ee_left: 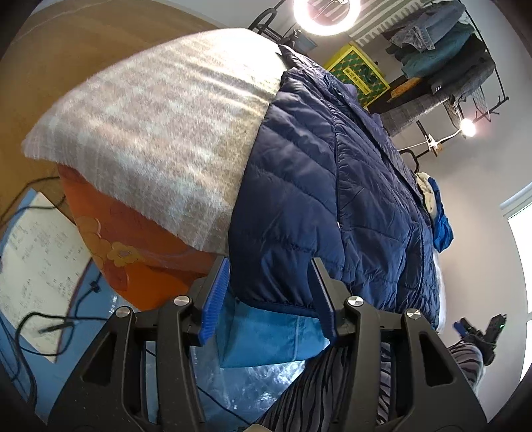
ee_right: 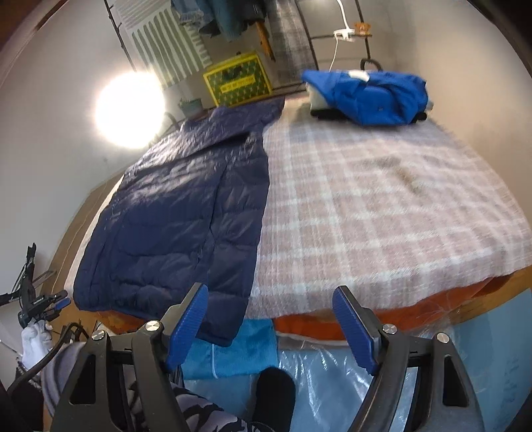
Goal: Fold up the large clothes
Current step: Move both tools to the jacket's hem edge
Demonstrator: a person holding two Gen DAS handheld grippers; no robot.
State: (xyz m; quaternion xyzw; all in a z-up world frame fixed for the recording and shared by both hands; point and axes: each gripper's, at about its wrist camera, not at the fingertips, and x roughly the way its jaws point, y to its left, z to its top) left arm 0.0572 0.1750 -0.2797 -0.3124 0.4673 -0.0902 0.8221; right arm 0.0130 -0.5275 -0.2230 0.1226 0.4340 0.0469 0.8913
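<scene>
We've got a bright ring light [ee_left: 322, 15], a yellow patterned box [ee_right: 238, 79] by the wall, and printed white paper sheets [ee_left: 36, 266] with black cables [ee_left: 43, 327] on the floor.

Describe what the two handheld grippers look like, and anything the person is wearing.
Both the left gripper and right gripper have black angular linkage frames with silver round bolts and ribbed blue finger pads. In the right wrist view, a white glove appears beside a black cable; the person wears grey zebra-striped trousers.

Black linkage grippers [ee_right: 271, 324] with ribbed blue pads [ee_right: 188, 327], silver screws; zebra-striped trousers [ee_right: 206, 413], perhaps a white glove [ee_right: 33, 342].
</scene>
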